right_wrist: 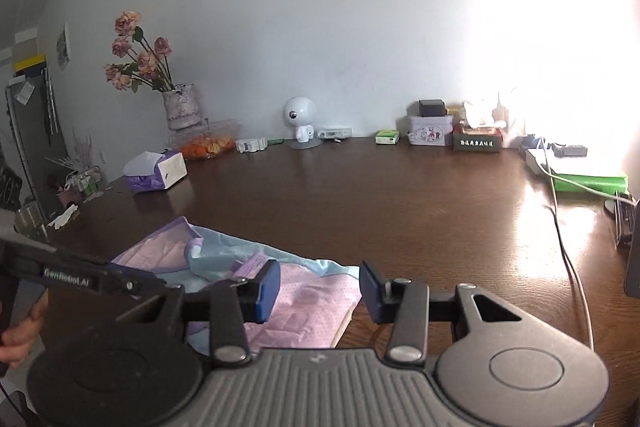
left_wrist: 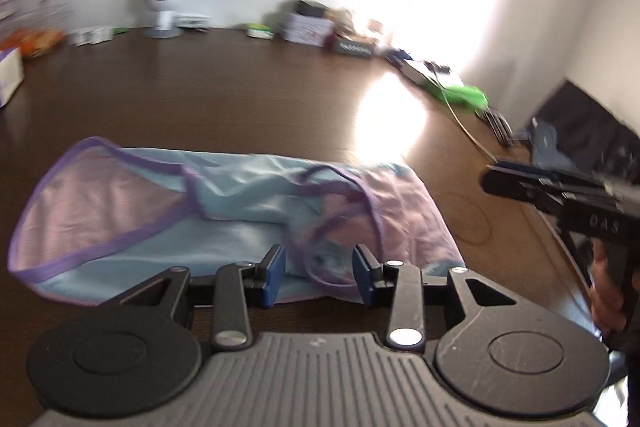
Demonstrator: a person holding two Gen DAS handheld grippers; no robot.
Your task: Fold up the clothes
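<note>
— Looking at the garment (left_wrist: 224, 211), how far along would you say the folding is?

— Partway, I judge. It lies on the tabletop (left_wrist: 248, 87) close to the near edge, a light blue piece with pink panels and purple trim. One pink side is laid over toward the middle, and there are loose wrinkles and a raised ridge across the centre, so it is not a neat flat packet yet.

— Does either gripper have hold of it?

— Neither, as far as I can see. The left gripper (left_wrist: 320, 277) hovers over the near edge of the cloth with its jaws partly apart; fabric shows in the gap, but the pads do not press on it. The right gripper (right_wrist: 316, 285) is likewise partly open above the pink right end of the garment, near that same edge, gripping nothing.

— So what is left?

— Probably at least one more fold, bringing an end across, then smoothing it. The left view is blurred, so I cannot tell how crisp the existing creases are.

— Anything in the way?

— No. The tissue box (right_wrist: 158, 171), the vase of flowers (right_wrist: 181, 105) and the small white figure (right_wrist: 298, 119) stand along the far edge, well apart from the cloth.
</note>
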